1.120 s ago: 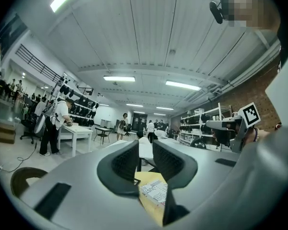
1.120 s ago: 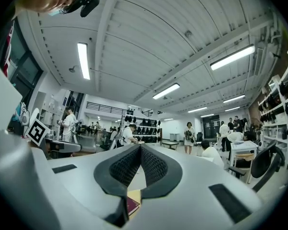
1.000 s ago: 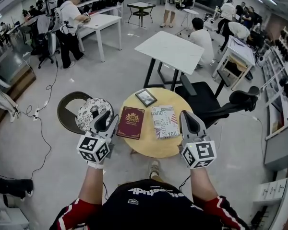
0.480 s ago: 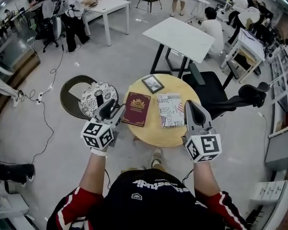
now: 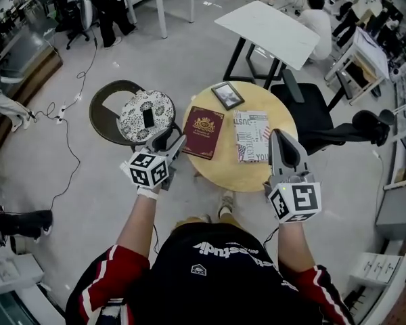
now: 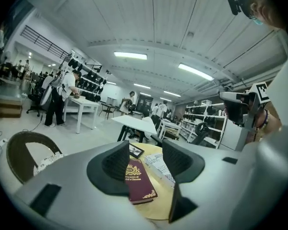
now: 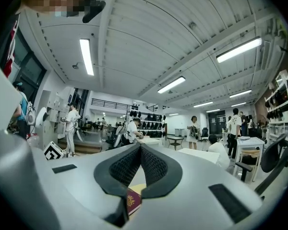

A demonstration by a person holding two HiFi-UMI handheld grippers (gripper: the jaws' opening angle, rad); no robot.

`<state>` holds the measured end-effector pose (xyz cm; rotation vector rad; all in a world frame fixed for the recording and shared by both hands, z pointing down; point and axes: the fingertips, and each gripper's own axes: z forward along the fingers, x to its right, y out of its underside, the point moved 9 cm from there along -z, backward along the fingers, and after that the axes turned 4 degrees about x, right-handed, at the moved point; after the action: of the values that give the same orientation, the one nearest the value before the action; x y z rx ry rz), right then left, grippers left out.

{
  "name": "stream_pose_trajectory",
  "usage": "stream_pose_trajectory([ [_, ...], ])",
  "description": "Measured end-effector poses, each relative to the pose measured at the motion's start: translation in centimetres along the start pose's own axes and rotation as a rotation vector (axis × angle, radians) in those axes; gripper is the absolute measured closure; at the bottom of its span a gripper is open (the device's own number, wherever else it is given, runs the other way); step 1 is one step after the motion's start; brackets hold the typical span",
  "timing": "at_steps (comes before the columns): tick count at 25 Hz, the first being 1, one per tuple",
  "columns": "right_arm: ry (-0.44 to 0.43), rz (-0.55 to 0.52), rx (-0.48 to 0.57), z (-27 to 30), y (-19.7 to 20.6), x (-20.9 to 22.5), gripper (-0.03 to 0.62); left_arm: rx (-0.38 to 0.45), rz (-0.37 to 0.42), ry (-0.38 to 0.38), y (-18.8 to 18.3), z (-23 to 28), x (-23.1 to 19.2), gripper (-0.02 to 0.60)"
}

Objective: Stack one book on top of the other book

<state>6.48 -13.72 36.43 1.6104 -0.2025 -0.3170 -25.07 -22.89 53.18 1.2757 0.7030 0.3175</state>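
Now the jaws of my left gripper (image 5: 168,139), just opened wider and with nothing between them, line up on the maroon book (image 5: 204,132) lying flat on the round table (image 5: 257,181) beside the printed book (image 5: 252,135), likely to lift it across, while my right gripper (image 5: 284,144) hangs with jaws closed and empty.

**Q:** Operator garment, specification?
**A:** Black top (image 5: 220,276) with white lettering across the chest. Red sleeves (image 5: 105,279) with white stripes, at 7 and 5 o'clock.
**Q:** Handheld units?
**A:** Left gripper (image 5: 170,138) and right gripper (image 5: 279,136): grey shells, dark ribbed pads (image 6: 116,166), and a black-and-white marker cube (image 5: 149,170) at the rear of each.
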Motion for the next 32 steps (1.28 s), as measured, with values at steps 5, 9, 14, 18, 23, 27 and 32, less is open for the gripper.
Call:
stream_pose_trajectory([
  [5, -0.003, 0.014, -0.022, 1.0, 1.2, 0.4, 0.568, -0.064, -0.067, -0.007, 3.4, 1.2, -1.6, 0.365],
  [9, -0.011, 0.020, -0.039, 1.8, 2.0, 0.7, 0.568, -0.100, -0.104, -0.034, 5.8, 2.3, -3.1, 0.362],
  [14, -0.024, 0.024, -0.070, 2.9, 3.1, 1.4, 0.568, -0.151, -0.160, -0.065, 8.5, 3.7, -5.1, 0.343],
  [18, -0.030, 0.024, -0.086, 3.5, 3.5, 1.8, 0.568, -0.218, -0.241, -0.082, 11.4, 4.5, -6.5, 0.322],
  [23, -0.040, 0.022, -0.103, 4.7, 3.9, 2.7, 0.568, -0.271, -0.308, -0.118, 14.2, 5.6, -8.1, 0.314],
  [27, -0.046, 0.021, -0.122, 5.1, 4.5, 2.9, 0.568, -0.308, -0.349, -0.152, 16.3, 6.0, -9.3, 0.307],
  [32, -0.054, 0.005, -0.140, 5.9, 4.8, 3.4, 0.568, -0.325, -0.417, -0.162, 18.3, 6.6, -10.5, 0.272],
])
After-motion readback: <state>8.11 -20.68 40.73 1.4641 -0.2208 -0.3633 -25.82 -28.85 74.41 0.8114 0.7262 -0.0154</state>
